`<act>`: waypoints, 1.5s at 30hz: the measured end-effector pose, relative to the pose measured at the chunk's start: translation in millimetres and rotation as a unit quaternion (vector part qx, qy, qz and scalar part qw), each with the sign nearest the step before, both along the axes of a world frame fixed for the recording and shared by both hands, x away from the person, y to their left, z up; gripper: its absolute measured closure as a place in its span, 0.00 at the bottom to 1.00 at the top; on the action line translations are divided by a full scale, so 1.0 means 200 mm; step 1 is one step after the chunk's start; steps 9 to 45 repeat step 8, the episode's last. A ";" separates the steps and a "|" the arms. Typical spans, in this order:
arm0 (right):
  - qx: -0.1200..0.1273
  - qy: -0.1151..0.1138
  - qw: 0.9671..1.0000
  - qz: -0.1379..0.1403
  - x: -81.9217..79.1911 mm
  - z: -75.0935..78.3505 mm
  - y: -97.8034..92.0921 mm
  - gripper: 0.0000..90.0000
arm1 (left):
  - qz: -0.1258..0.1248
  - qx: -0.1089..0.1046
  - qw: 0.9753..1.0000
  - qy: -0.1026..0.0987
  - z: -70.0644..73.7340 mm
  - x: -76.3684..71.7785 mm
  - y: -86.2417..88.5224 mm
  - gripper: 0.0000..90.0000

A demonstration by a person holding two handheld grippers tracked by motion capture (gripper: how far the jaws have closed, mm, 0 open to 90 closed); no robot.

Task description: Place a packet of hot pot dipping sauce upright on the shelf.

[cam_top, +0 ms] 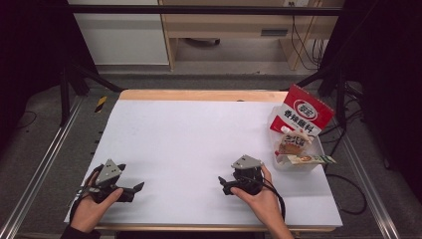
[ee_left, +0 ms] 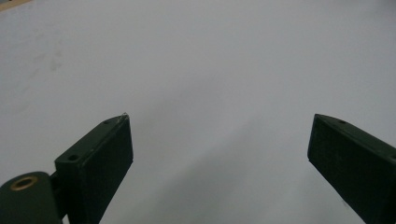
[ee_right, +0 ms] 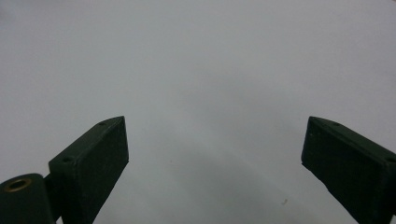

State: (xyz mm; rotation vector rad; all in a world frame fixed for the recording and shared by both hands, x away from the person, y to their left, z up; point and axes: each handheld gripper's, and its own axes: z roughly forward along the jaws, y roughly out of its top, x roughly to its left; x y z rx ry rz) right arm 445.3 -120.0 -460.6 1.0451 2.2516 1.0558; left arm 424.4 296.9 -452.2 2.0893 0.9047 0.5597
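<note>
White table (cam_top: 199, 139) | clear tub (cam_top: 298, 167) near right claw (cam_top: 225, 185)

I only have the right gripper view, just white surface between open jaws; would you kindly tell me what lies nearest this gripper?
Observer: A clear plastic tub of snack packets sits to the right gripper's right, at the table's right edge.
Operator: Thank you. Is anything standing in it?
Observer: Yes, a red-and-white packet leans upright at its far end.
Operator: And the other gripper?
Observer: The left gripper rests near the table's front left, jaws open in its own view.
</note>
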 end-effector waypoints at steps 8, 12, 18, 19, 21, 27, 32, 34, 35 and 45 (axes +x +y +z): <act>0.008 -0.002 1.000 0.009 -0.06 -0.03 0.00 0.08 | -0.001 0.001 1.000 -0.003 0.00 0.00 -0.01 0.07; 0.008 -0.002 1.000 0.009 -0.06 -0.03 0.00 0.08 | -0.001 0.001 1.000 -0.003 0.00 0.00 -0.01 0.07; 0.008 -0.002 1.000 0.009 -0.06 -0.03 0.00 0.08 | -0.001 0.001 1.000 -0.003 0.00 0.00 -0.01 0.07; 0.008 -0.002 1.000 0.009 -0.06 -0.03 0.00 0.08 | -0.001 0.001 1.000 -0.003 0.00 0.00 -0.01 0.07; 0.008 -0.002 1.000 0.009 -0.06 -0.03 0.00 0.08 | -0.001 0.001 1.000 -0.003 0.00 0.00 -0.01 0.07; 0.008 -0.002 1.000 0.009 -0.06 -0.03 0.00 0.08 | -0.001 0.001 1.000 -0.003 0.00 0.00 -0.01 0.07; 0.008 -0.002 1.000 0.009 -0.06 -0.03 0.00 0.08 | -0.001 0.001 1.000 -0.003 0.00 0.00 -0.01 0.07; 0.008 -0.002 1.000 0.009 -0.06 -0.03 0.00 0.08 | -0.001 0.001 1.000 -0.003 0.00 0.00 -0.01 0.07; 0.008 -0.002 1.000 0.009 -0.06 -0.03 0.00 0.08 | -0.001 0.001 1.000 -0.003 0.00 0.00 -0.01 0.07; 0.008 -0.002 1.000 0.009 -0.06 -0.03 0.00 0.08 | -0.001 0.001 1.000 -0.003 0.00 0.00 -0.01 0.07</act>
